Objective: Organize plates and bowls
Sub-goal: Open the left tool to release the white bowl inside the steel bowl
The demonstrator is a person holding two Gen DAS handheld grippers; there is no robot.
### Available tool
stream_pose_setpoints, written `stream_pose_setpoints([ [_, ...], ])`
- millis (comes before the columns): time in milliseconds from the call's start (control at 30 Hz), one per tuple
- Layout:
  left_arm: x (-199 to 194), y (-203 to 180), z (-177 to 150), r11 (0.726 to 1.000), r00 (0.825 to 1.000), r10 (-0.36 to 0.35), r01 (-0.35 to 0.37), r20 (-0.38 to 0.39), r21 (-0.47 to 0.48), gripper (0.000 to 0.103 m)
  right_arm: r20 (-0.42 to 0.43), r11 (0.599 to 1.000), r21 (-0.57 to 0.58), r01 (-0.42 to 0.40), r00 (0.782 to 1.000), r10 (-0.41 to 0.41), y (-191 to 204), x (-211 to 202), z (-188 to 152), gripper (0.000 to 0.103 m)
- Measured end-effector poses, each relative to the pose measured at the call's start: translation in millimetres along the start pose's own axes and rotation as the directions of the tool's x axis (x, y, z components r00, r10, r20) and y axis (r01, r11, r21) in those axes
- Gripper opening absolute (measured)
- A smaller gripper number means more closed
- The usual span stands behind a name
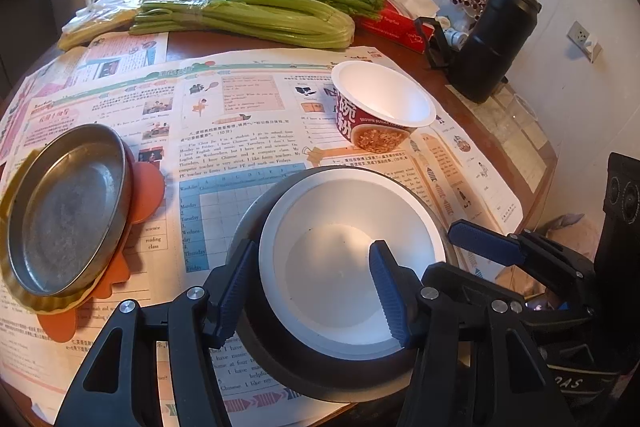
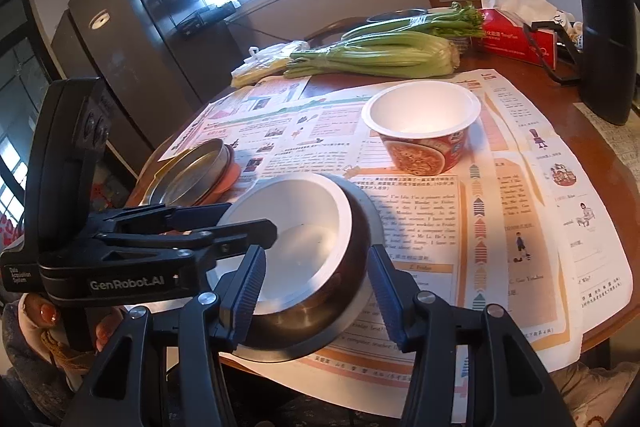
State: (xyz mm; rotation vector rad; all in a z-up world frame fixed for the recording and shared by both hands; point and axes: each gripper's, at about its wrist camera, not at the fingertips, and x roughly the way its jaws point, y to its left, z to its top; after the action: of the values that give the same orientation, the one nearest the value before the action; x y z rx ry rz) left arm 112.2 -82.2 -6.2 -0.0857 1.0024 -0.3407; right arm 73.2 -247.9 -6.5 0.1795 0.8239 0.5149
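Observation:
A white paper bowl sits nested in a metal bowl at the table's near edge. My left gripper is open, one finger outside the rims and one inside the white bowl. My right gripper is open, its fingers on either side of the nested bowls; it also shows in the left wrist view. A second, printed paper bowl stands upright farther back. A metal plate rests on yellow and orange plates at the left.
Newspaper covers the round wooden table. Celery bunches, a red tissue box and a black thermos lie at the back. A wall is at the right.

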Motion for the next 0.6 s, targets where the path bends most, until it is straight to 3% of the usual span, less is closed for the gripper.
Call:
stream_pose_setpoints([
  [600, -31, -3, -1, 0.998, 0.994, 0.056, -0.055, 0.091, -0.008, 0.062, 0.045, 0.999, 0.031, 0.028, 0.999, -0.029, -7, -14, 3, 0.054],
])
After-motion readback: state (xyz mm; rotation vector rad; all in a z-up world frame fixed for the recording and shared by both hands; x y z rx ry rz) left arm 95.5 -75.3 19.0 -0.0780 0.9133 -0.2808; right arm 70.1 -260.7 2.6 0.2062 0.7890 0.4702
